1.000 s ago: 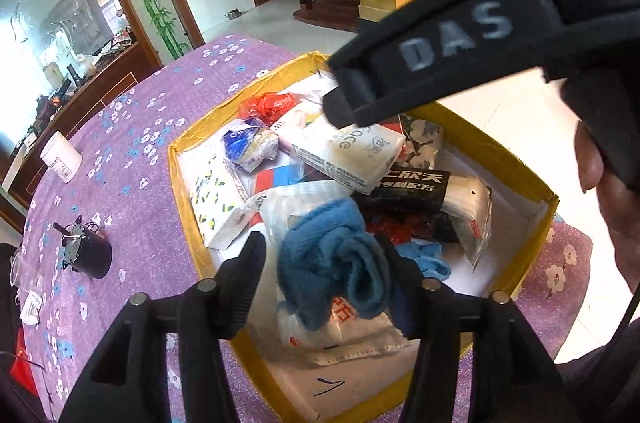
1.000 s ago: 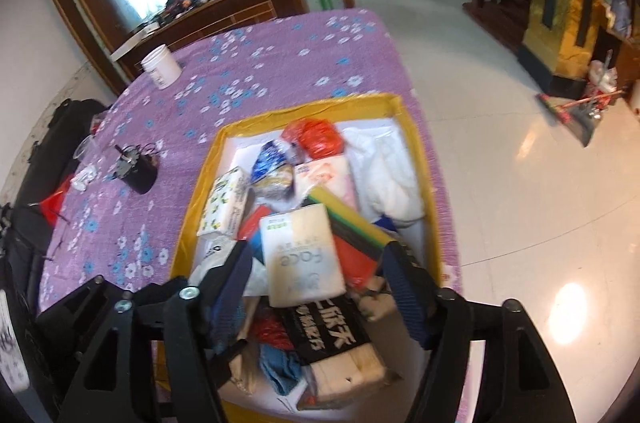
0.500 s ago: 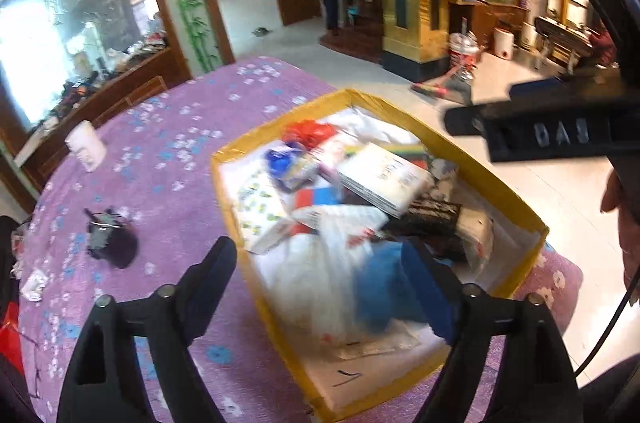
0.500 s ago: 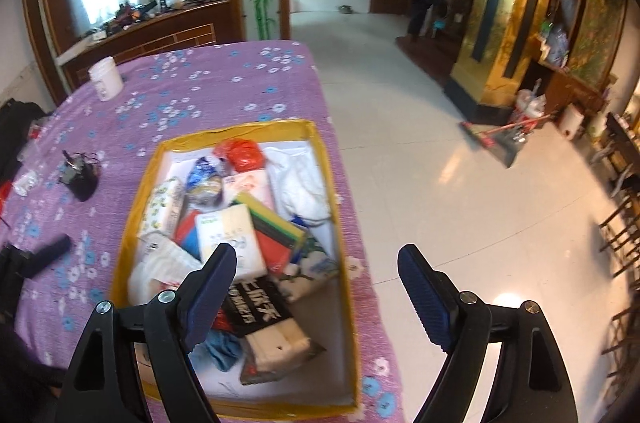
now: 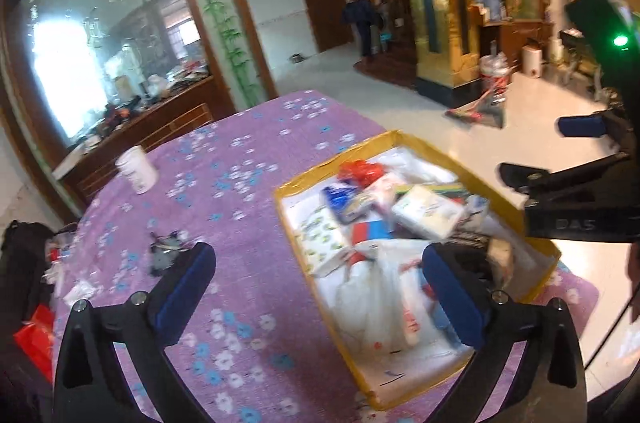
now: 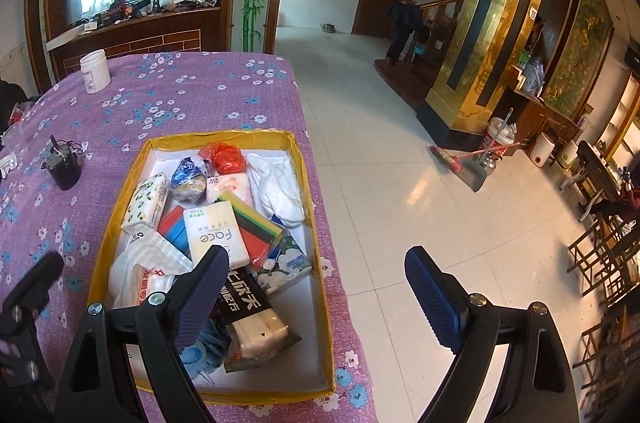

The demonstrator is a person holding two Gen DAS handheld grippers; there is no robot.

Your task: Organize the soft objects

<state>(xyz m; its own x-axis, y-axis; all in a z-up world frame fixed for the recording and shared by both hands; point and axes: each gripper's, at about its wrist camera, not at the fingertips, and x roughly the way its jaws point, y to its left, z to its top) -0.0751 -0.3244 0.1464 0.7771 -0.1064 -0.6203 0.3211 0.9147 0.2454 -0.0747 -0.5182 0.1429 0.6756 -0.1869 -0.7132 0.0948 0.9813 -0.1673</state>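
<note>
The soft things, tissue packs [image 6: 216, 237], white socks [image 6: 280, 189] and a blue cloth [image 6: 204, 343], lie heaped in the yellow-rimmed box [image 6: 316, 223] at the table's right edge, and with both the left tongs [image 5: 320, 287] and right tongs [image 6: 316, 287] empty, their jaws having just been opening wide, a drop looks finished and the next move calls for choosing another piece.

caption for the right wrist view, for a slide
Open right gripper above a yellow-rimmed box of soft packs on a purple flowered tablecloth.
</note>
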